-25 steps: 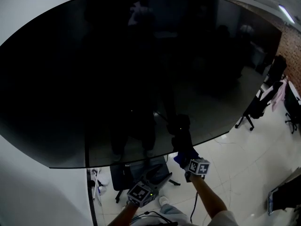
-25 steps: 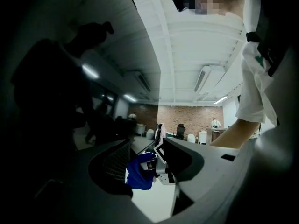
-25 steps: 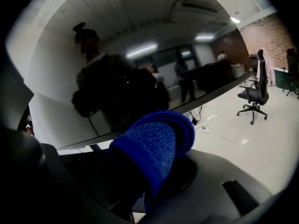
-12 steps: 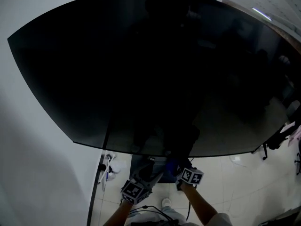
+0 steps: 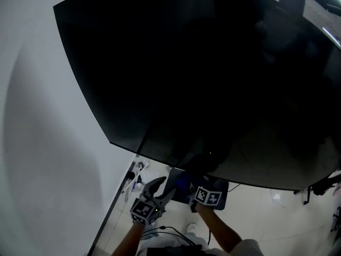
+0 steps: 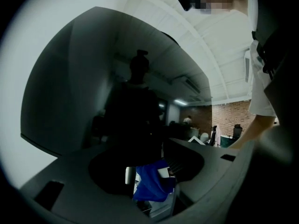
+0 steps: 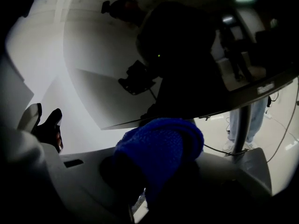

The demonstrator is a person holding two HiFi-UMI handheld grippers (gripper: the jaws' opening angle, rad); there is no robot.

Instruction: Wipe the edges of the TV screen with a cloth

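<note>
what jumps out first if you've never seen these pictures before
The huge black TV screen fills most of the head view, with a white wall to its left. Just below its bottom edge, the right gripper is shut on a bright blue cloth, the only strong colour in the scene. The left gripper sits beside it, open and holding nothing.

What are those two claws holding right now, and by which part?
The right claw grips a fuzzy blue cloth by its wadded lower part; the rest bulges out above. The left claw is open and empty.
</note>
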